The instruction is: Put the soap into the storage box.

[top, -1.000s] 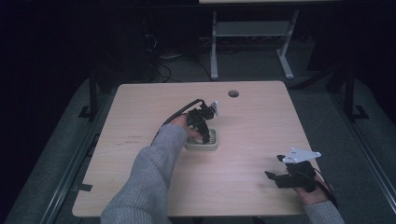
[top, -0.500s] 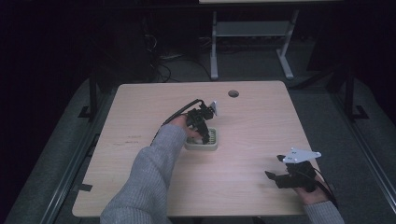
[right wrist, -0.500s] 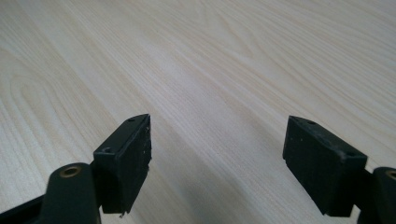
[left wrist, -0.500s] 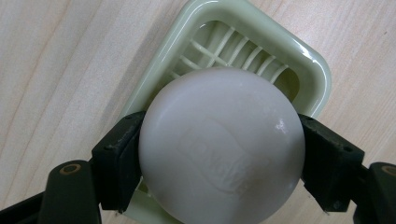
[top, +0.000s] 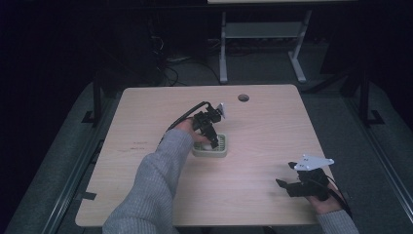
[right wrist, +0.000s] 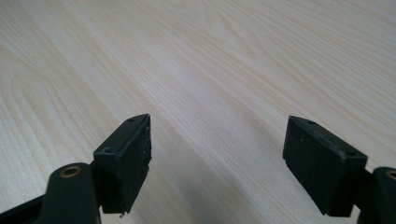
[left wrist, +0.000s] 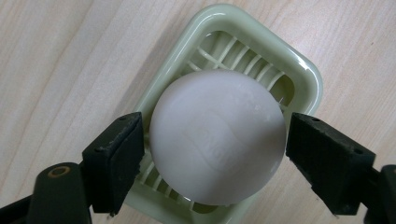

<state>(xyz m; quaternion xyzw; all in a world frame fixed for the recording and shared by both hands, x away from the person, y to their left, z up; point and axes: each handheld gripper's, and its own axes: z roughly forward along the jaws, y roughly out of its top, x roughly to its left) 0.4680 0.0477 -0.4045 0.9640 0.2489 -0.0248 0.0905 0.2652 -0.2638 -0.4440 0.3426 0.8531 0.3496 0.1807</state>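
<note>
The round white soap (left wrist: 217, 137) sits in the pale green slatted soap dish (left wrist: 299, 70), which rests near the middle of the counter (top: 263, 122); in the left gripper view the bar overhangs the near side of the dish and covers most of its ribs; the left tongs (left wrist: 215, 165) stand over it with a black pad on either side of the soap, a thin gap showing at each pad, so they are spread and not gripping anything, though whether the soap is about to be taken or has just been let go cannot be told from this alone; in the high view the left tongs (top: 209, 134) point down into the dish (top: 219, 152) from the far side, the grey sleeve (top: 151, 190) reaching across the counter; the right tongs (top: 292, 183) wait well apart near the counter's near right edge, and the right gripper view shows their jaws wide apart over bare wood grain, holding nothing; the step in hand looks like the grasp or release at the dish; a next move to lift would call for the pads closing evenly on the widest part of the slick, curved bar, then a straight rise so the dish stays put.
</note>
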